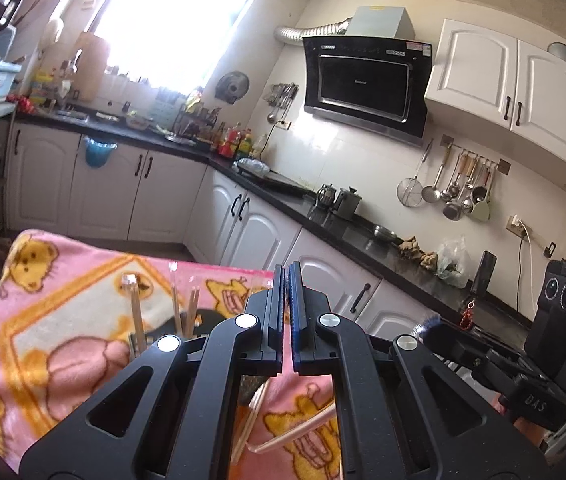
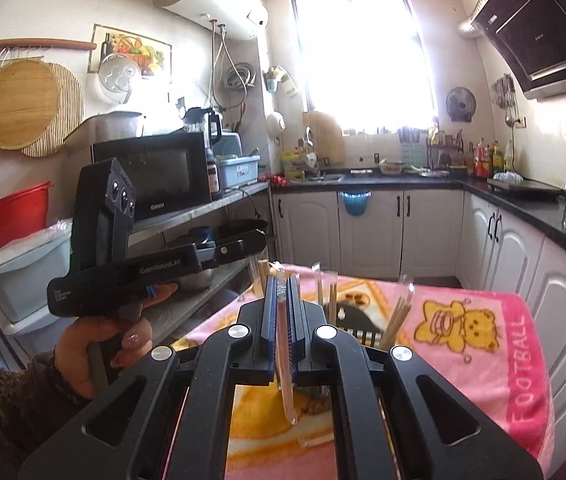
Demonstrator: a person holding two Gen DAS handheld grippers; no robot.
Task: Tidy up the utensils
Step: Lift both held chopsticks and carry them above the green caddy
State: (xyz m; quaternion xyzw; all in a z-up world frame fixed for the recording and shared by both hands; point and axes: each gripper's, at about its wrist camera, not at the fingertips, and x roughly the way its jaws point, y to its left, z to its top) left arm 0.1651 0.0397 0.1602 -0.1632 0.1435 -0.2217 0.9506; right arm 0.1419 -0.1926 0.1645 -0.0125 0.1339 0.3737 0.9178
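Note:
My left gripper (image 1: 287,280) is shut with nothing between its jaws, held above a table covered with a pink bear blanket (image 1: 63,320). My right gripper (image 2: 282,292) is shut on a plastic-wrapped pair of chopsticks (image 2: 285,360) that hangs down through the jaws. A black slotted utensil holder (image 2: 353,324) stands on the blanket just beyond the right gripper, with several wrapped chopsticks (image 2: 397,316) upright in it. The holder's chopsticks (image 1: 179,308) also show in the left wrist view. Loose wrapped chopsticks (image 1: 299,428) lie on the blanket under the left gripper.
White cabinets (image 2: 371,228) with a black counter (image 1: 363,236) run around the room beyond the table. A metal shelf with a microwave (image 2: 155,176) stands left. The hand-held left gripper body (image 2: 123,264) hovers left of the right one. Bins (image 2: 23,264) sit at lower left.

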